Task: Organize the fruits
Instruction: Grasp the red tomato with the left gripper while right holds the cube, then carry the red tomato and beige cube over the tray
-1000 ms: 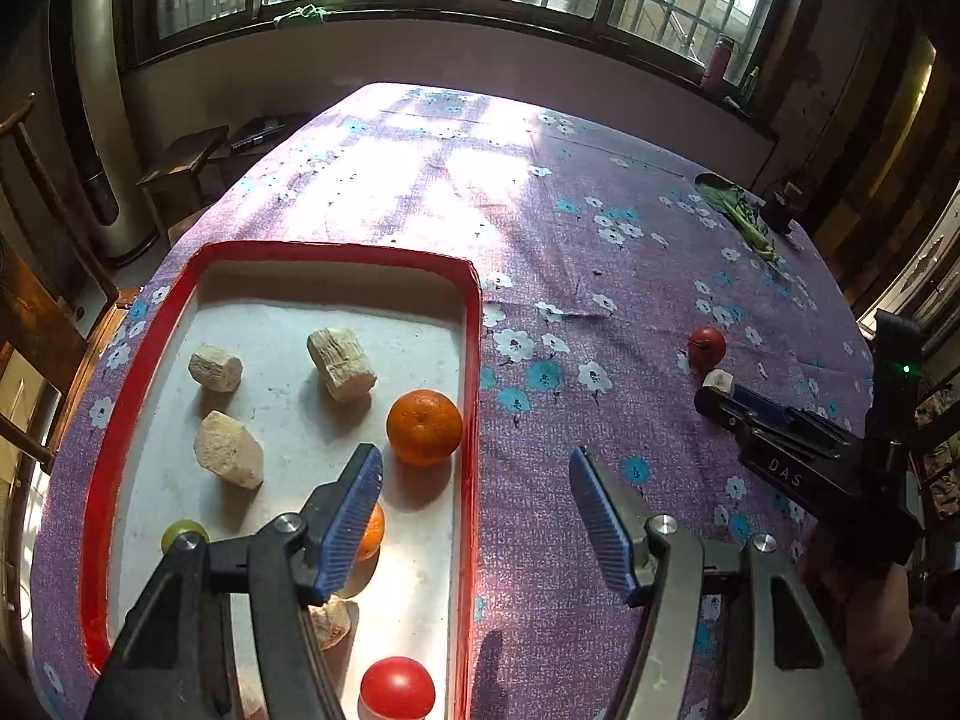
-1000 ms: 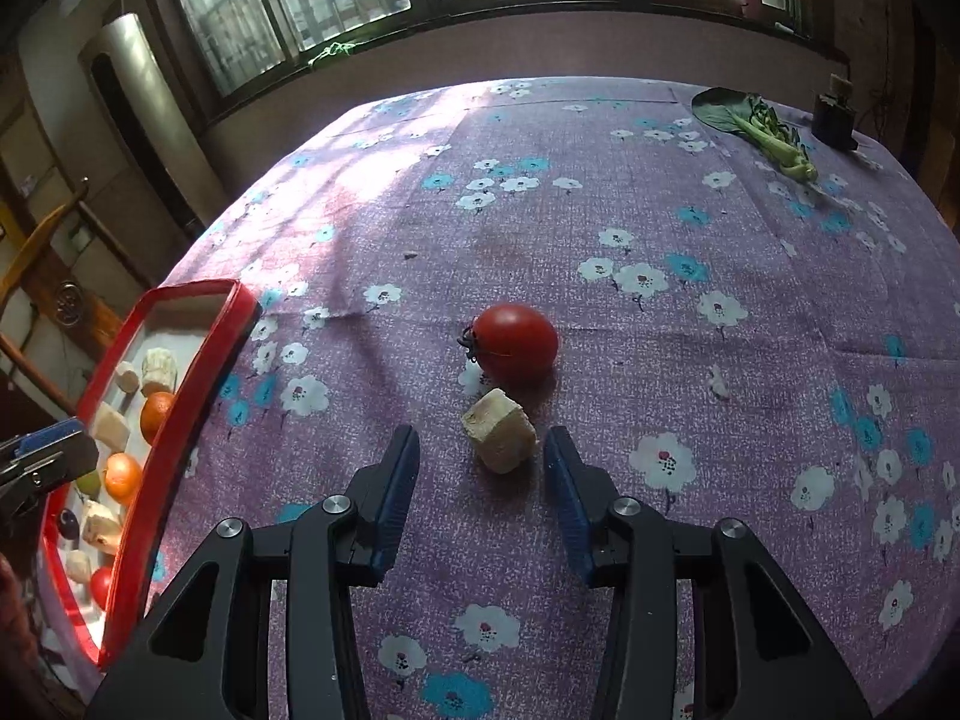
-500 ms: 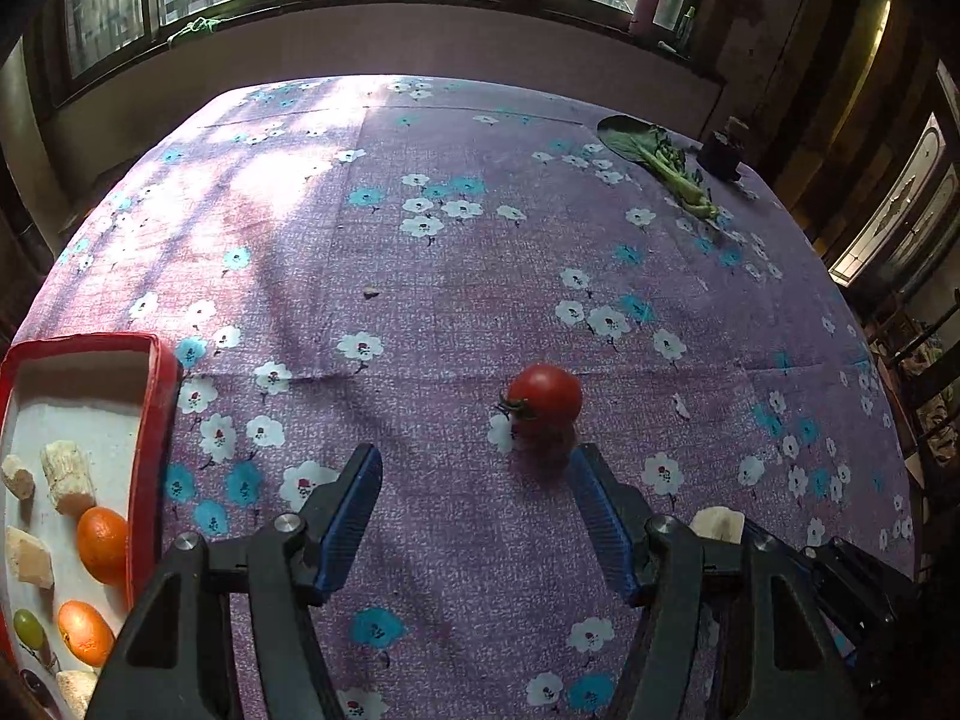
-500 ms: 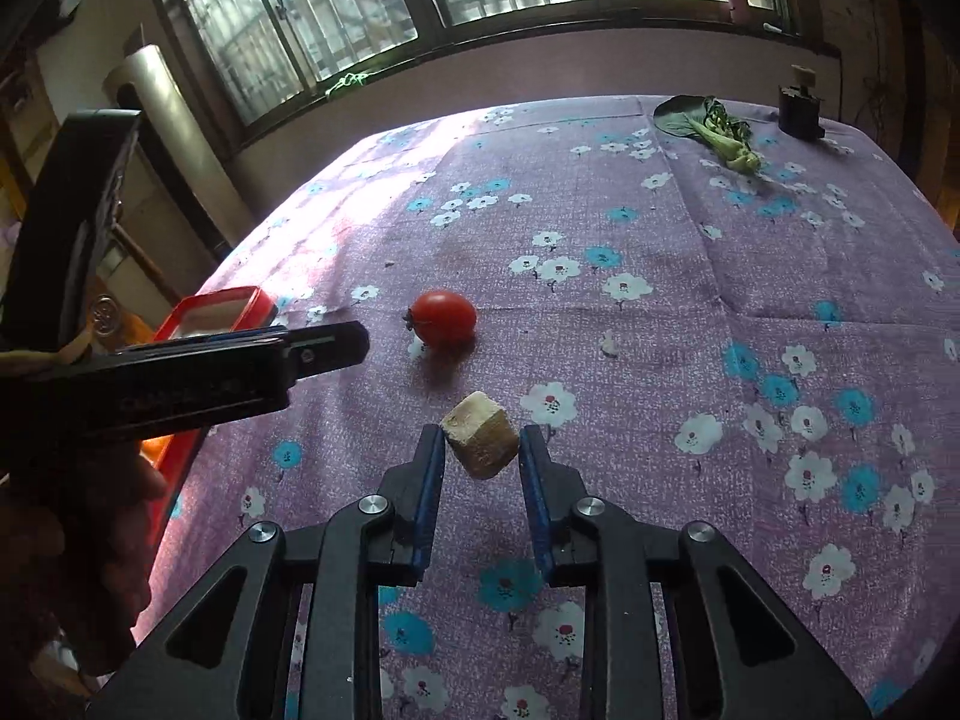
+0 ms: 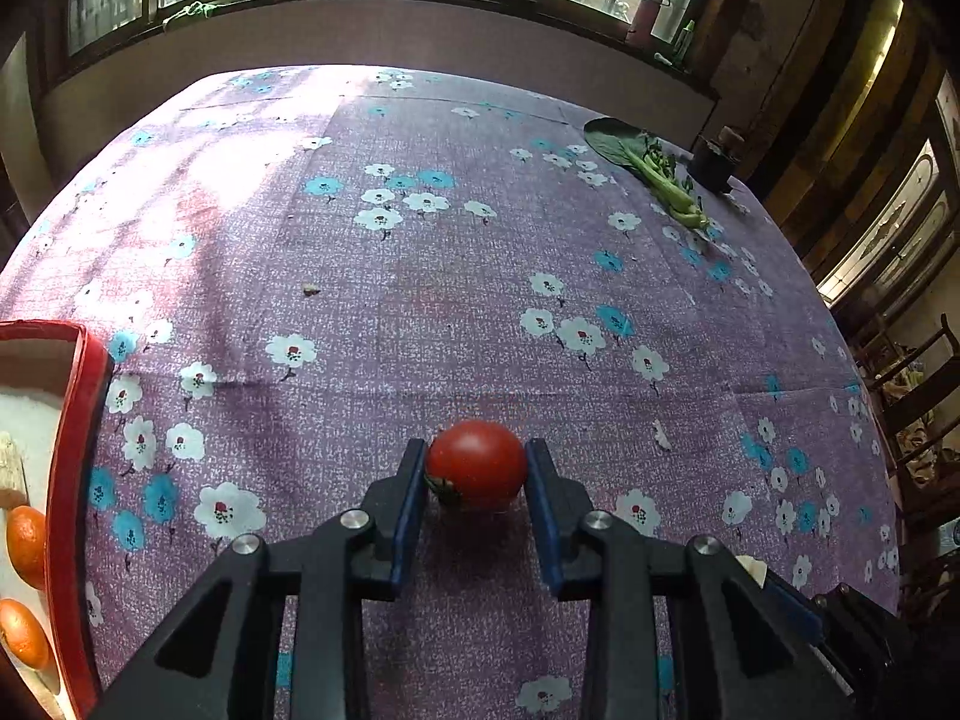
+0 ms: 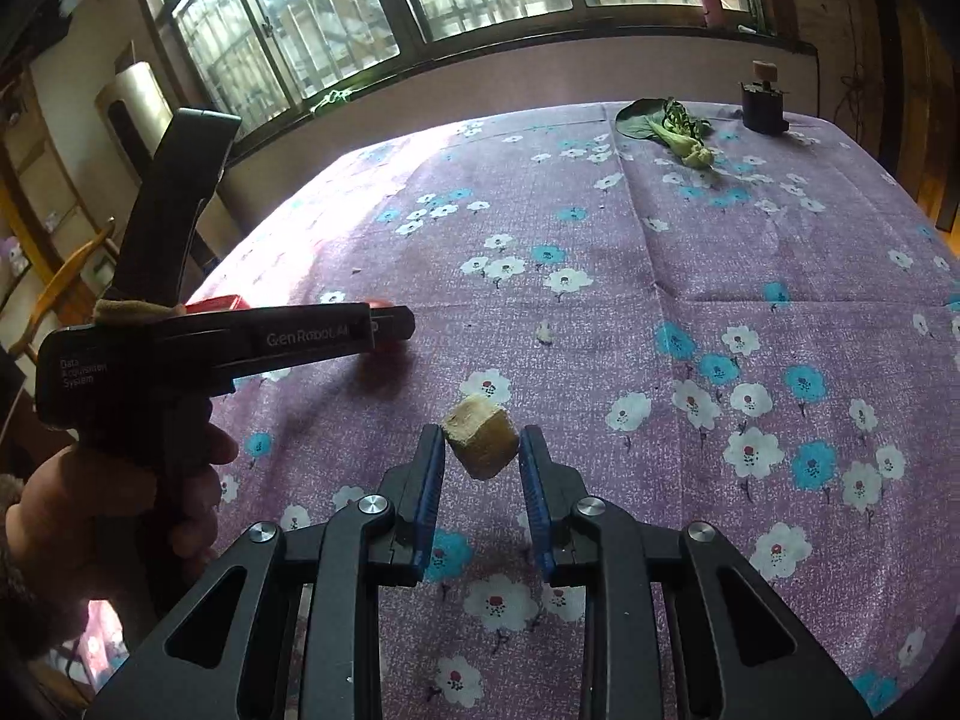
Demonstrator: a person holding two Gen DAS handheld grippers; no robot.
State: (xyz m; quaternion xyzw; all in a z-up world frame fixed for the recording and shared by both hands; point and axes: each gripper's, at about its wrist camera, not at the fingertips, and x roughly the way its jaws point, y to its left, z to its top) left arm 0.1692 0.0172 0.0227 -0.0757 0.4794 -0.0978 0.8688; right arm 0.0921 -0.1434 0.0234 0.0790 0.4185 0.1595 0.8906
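Observation:
A red tomato (image 5: 480, 471) rests on the purple flowered tablecloth (image 5: 420, 312), between the blue pads of my left gripper (image 5: 476, 453). Its jaws are closing and both pads touch the tomato's sides. My right gripper (image 6: 482, 450) is shut on a beige chunk (image 6: 483, 435) and holds it a little above the cloth. The right wrist view shows the left gripper (image 6: 390, 324) from the side, with a person's hand (image 6: 120, 480) on its handle. The red-rimmed white tray (image 5: 78, 420) at the left edge holds oranges (image 5: 27, 546) and beige pieces.
A leafy green vegetable (image 5: 654, 174) and a small dark pot (image 5: 714, 162) lie at the table's far right. A small white crumb (image 5: 660, 435) sits right of the tomato. Wooden chairs stand beyond the right edge, and windows run along the back wall.
My left gripper swung from over the tray to the tomato and closed onto it. My right gripper shut on the beige chunk and lifted it away from the tomato.

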